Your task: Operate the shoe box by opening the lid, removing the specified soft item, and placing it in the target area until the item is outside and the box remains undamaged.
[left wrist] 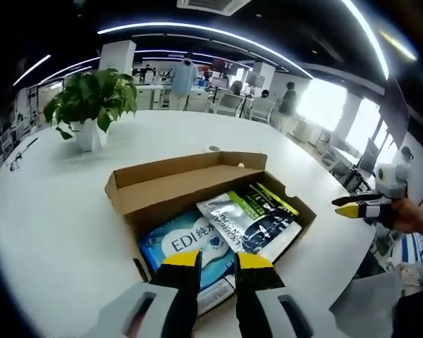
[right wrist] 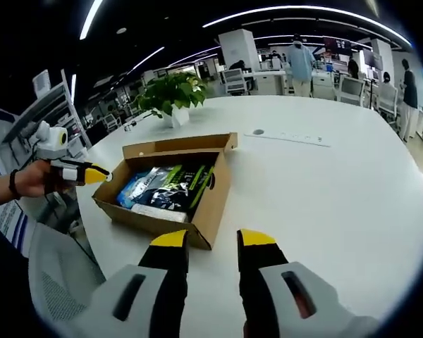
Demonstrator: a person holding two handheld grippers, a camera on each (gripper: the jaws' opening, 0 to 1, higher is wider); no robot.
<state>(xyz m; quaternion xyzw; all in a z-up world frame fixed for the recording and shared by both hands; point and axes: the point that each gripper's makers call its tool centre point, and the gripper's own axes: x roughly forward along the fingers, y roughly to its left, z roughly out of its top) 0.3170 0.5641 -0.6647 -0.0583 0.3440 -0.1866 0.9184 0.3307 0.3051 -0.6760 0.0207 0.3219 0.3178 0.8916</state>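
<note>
Left tool (left wrist: 217, 262), yellow-tipped jaws narrowly parted, nothing between, poised over near edge of open brown corrugated cardboard shoe box (left wrist: 155, 190). Right tool (right wrist: 214, 241) likewise parted, empty, just short of box corner.

Inside box, flat: blue-white soft plastic pack (left wrist: 190, 246), glossy silver-black-green foil pouch (left wrist: 250, 218) overlapping it. Likely light, floppy, slippery film; pinch exposed pouch edge. Thin lid flap creases easily.

Beyond, on white round desk (left wrist: 49, 225): leafy plant in white pot (left wrist: 92, 105).
</note>
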